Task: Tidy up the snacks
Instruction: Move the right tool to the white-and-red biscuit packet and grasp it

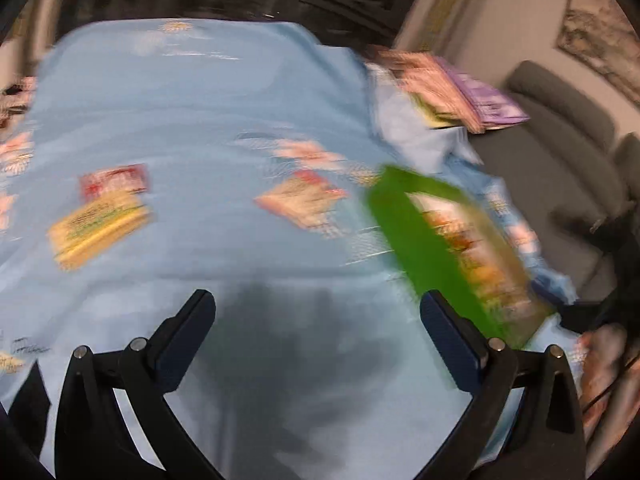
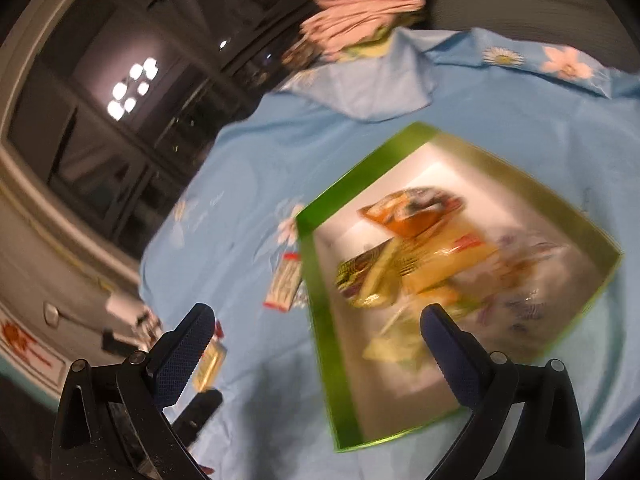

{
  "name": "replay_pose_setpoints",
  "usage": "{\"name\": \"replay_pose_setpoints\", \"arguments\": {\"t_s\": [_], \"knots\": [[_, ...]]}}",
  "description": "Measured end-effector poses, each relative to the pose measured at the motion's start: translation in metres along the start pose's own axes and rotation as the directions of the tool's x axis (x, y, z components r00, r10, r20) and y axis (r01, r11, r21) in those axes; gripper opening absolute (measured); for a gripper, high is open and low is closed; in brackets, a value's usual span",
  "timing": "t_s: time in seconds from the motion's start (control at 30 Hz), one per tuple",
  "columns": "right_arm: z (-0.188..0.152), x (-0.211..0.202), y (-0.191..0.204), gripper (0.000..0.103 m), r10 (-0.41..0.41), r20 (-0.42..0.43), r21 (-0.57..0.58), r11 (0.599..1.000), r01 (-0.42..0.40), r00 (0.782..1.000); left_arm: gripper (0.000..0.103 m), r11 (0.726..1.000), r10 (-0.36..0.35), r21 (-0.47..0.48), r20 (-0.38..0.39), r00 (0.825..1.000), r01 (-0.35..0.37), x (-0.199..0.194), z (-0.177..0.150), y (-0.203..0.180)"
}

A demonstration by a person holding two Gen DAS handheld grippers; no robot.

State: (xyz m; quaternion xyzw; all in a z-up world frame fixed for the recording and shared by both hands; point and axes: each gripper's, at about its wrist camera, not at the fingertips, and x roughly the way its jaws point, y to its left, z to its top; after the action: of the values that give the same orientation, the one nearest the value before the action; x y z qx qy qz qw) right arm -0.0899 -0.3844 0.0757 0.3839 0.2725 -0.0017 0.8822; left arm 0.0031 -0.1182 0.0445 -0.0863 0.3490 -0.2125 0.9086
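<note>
A green-walled box [image 2: 316, 280] lies on a light blue flowered cloth [image 2: 256, 184] and holds several snack packets, among them an orange one [image 2: 412, 212] and a yellow one [image 2: 432, 264]. My right gripper [image 2: 316, 316] hangs open over the box's near corner with nothing between its fingers. A red-and-white packet [image 2: 286, 280] lies just left of the box. In the blurred left wrist view the box [image 1: 420, 248] stands at the right. My left gripper [image 1: 318, 300] is open and empty above bare cloth. Farther off lie a yellow packet [image 1: 100, 228], a red one [image 1: 114, 180] and a pink-orange one [image 1: 308, 200].
A stack of pink and purple packets [image 1: 452, 88] sits at the cloth's far right corner, also in the right wrist view as the stack [image 2: 368, 12]. A grey sofa [image 1: 560, 140] stands beyond the table's right edge. Dark windows [image 2: 120, 120] lie behind.
</note>
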Motion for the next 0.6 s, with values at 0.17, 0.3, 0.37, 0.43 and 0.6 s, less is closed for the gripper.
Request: {"name": "replay_pose_setpoints", "arguments": {"t_s": [0.17,0.3,0.37,0.43,0.6], "knots": [[-0.019,0.021,0.035,0.103,0.058,-0.039,-0.01,0.998,-0.059,0.998,0.103,0.997,0.065,-0.051,-0.016,0.998,-0.066,-0.006,-0.013,0.033],[-0.031,0.036,0.06,0.103,0.123,-0.078,-0.039,0.991,-0.126,0.989,0.103,0.994,0.107,-0.019,-0.021,0.994,-0.107,-0.013,-0.017,0.043],[-0.036,0.045,0.067,0.103,0.131,-0.089,-0.028,0.991,-0.134,0.987,0.103,0.996,0.084,-0.03,-0.043,0.995,-0.086,-0.013,-0.017,0.048],[-0.039,0.056,0.072,0.103,0.124,-0.113,-0.016,0.992,-0.126,0.986,0.103,0.997,0.052,-0.062,-0.057,0.997,-0.056,-0.018,-0.018,0.056],[-0.036,0.083,0.094,0.103,0.112,-0.143,-0.06,0.991,-0.122,0.983,0.103,0.989,0.039,-0.138,-0.064,0.997,-0.047,-0.025,-0.018,0.063]]}}
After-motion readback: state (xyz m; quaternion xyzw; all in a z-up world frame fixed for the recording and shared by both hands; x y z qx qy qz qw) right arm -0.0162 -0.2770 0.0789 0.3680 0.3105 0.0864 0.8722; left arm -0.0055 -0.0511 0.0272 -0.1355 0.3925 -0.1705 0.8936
